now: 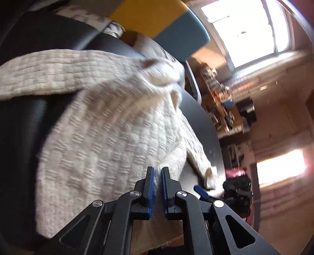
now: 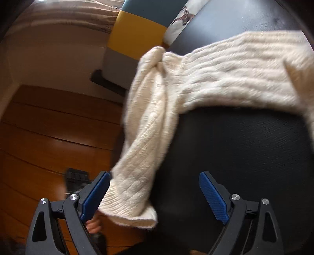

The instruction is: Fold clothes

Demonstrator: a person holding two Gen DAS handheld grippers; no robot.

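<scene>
A cream cable-knit sweater (image 1: pixel 109 125) lies spread over a black leather surface (image 1: pixel 23 125). My left gripper (image 1: pixel 158 172) is shut on the sweater's edge, with knit fabric pinched between its blue pads. In the right wrist view the sweater (image 2: pixel 225 74) stretches across the black surface (image 2: pixel 245 157), and one sleeve (image 2: pixel 141 141) hangs down over the left edge. My right gripper (image 2: pixel 155 181) is open, its jaws wide apart around the sleeve's ribbed cuff (image 2: pixel 127 209). The left blue pad (image 2: pixel 96 196) touches the cuff's side.
A yellow and teal cushion (image 2: pixel 137 35) and a deer-print pillow (image 2: pixel 182 17) sit at the far end. Wooden floor (image 2: pixel 49 127) lies to the left of the surface. In the left wrist view a bright window (image 1: pixel 245 29), cluttered shelves (image 1: pixel 219 98) and a black device (image 1: pixel 237 190) are on the right.
</scene>
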